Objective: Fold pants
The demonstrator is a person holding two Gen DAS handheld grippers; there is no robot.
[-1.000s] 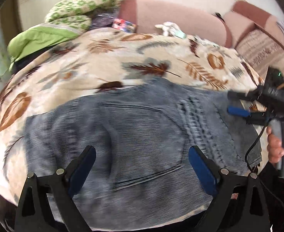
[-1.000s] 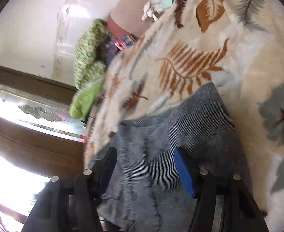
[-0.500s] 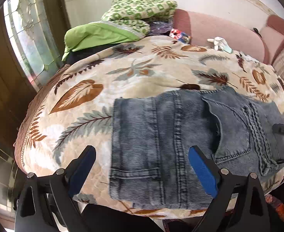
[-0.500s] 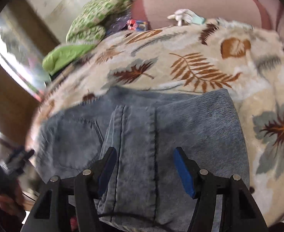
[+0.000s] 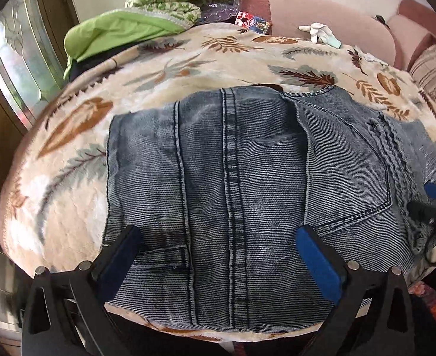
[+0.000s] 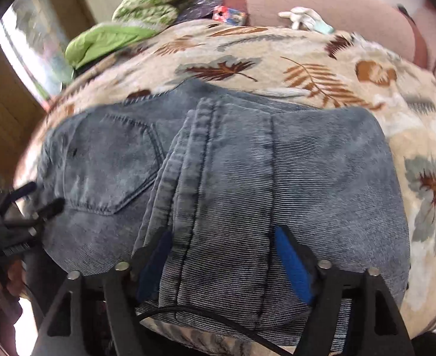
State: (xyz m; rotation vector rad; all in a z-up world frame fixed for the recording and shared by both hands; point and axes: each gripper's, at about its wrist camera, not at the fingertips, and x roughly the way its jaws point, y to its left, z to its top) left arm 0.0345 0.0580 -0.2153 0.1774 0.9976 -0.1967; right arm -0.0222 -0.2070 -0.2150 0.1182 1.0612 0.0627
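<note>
Two grippers over the folded pants (image 5: 247, 184), both w/ fingers spread, nothing pinched. No readable writing; a small printed packet (image 5: 252, 21) at the back is too blurred to read. Pants lie flat on the leaf-print blanket (image 5: 188, 59) near its front edge. Left gripper (image 5: 218, 255): fingers have just been opening, denim below and betw. them, not pressed. Right gripper (image 6: 220, 255): also just been opening, straddling the folded leg layer; contact unclear.

Left tool (image 5: 218, 252) and right tool (image 6: 223, 255) angled down, jaws just widened.
</note>
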